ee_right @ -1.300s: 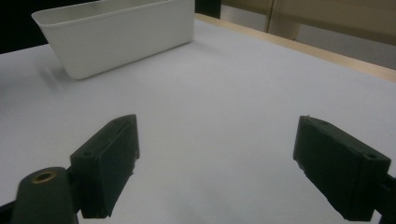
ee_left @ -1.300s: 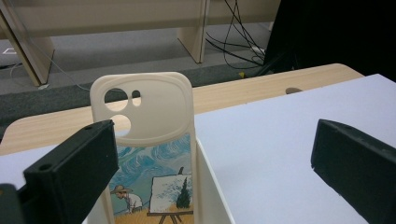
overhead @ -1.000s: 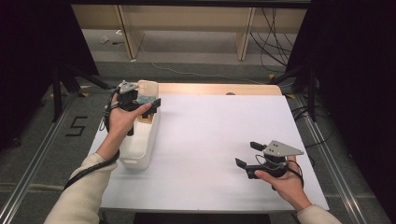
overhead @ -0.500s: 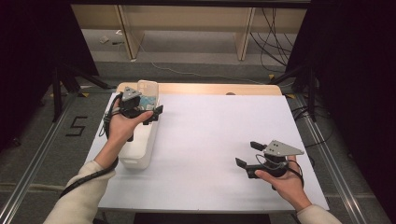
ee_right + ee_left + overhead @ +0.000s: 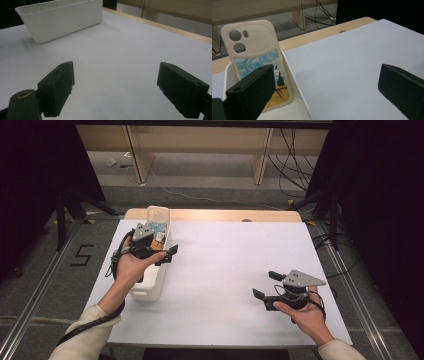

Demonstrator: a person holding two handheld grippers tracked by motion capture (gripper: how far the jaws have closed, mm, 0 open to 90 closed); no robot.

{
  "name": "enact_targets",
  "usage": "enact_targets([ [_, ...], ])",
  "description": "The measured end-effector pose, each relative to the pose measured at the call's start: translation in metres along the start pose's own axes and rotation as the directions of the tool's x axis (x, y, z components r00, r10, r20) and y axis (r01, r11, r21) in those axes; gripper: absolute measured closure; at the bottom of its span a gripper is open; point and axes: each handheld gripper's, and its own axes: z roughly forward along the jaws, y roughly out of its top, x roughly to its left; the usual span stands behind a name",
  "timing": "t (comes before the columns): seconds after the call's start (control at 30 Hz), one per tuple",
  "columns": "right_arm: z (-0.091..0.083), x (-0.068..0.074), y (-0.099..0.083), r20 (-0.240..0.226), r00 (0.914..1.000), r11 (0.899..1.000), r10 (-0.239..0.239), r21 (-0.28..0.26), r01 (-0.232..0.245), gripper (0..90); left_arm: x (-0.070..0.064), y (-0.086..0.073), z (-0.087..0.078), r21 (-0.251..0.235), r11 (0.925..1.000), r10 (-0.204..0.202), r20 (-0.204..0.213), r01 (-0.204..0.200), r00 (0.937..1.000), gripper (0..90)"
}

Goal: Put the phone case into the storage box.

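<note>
A cream phone case (image 5: 254,57) with a blue and yellow painting printed on it stands upright in the far end of a white plastic bin (image 5: 295,90), leaning on the bin's wall. In the high view the case (image 5: 157,219) rises above the bin (image 5: 150,292) at the table's left. My left gripper (image 5: 162,247) hovers over the bin just short of the case, open, with nothing between its fingers (image 5: 252,90). My right gripper (image 5: 266,284) rests low over the white sheet at the front right, open and empty (image 5: 116,70).
A white sheet (image 5: 230,250) covers the table, and a strip of bare wood (image 5: 220,215) shows along its far edge. The bin (image 5: 62,17) lies far ahead of the right gripper. Cables and dark stands are on the floor beyond the table.
My left gripper has drawn back from the far end of the bin toward the person. The phone case stays standing in the bin. The right gripper has not moved.
</note>
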Motion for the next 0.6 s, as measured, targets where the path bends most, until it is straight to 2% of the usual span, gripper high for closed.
enact_targets([
  [0.23,0.0,-0.001,0.0,0.004,1.0,1.0,0.0,-0.003,0.0,15.4,-0.006,-0.007,-0.001,0.008,0.9999,0.011,0.016,-0.011,0.9998,0.7],
  [0.6,-0.001,-0.002,0.0,0.008,1.0,1.0,0.001,-0.003,-0.001,15.4,-0.012,-0.013,-0.014,-0.002,1.0,0.004,0.056,-0.004,0.9984,0.7],
])
